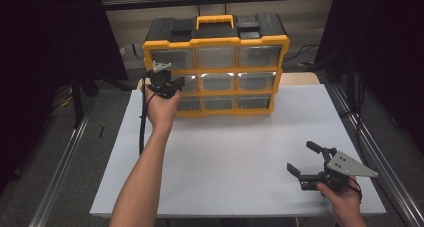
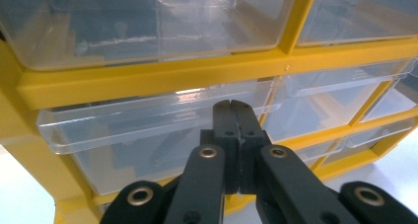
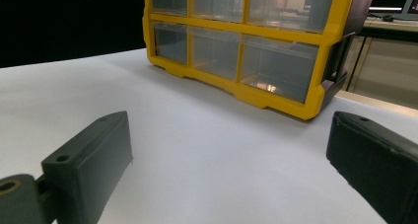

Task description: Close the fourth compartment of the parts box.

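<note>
Yellow drawer cabinet (image 1: 215, 67) upper centre of the high view, at far edge of white table (image 1: 235, 157), left gripper (image 1: 167, 84) at its middle-left clear drawer (image 2: 148, 135), jaws pressed together against the drawer front, right gripper (image 1: 306, 163) lower right, jaws spread wide above bare tabletop

The table (image 1: 225, 157) has a flat white top. A yellow-and-black drawer cabinet (image 1: 216, 62) stands upright on its far edge, left of centre, with clear drawers facing the person. The near part of the top is bare.
</note>
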Demonstrator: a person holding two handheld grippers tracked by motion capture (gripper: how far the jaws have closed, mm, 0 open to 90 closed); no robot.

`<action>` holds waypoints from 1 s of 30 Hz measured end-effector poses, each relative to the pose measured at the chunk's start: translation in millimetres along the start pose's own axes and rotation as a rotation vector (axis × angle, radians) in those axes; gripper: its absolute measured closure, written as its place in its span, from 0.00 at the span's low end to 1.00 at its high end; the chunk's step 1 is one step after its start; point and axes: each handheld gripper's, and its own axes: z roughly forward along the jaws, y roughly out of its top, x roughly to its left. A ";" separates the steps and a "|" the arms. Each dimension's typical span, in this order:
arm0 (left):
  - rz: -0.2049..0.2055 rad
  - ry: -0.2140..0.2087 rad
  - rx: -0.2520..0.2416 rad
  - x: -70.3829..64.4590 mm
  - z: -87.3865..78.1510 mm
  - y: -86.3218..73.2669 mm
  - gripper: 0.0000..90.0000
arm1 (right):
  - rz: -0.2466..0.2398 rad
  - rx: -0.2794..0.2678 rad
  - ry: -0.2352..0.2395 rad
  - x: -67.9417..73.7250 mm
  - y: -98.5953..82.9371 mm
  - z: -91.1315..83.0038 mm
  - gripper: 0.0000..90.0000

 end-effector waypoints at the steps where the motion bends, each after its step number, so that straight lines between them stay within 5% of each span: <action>1: -0.001 0.001 -0.003 -0.1 0.3 0.0 1.00 | 0.000 0.002 0.001 -0.1 0.0 -0.2 0.03; 30: 0.010 0.005 -0.009 -3.3 5.5 -0.2 1.00 | 0.002 -0.002 -0.004 -0.9 -1.0 -1.4 0.03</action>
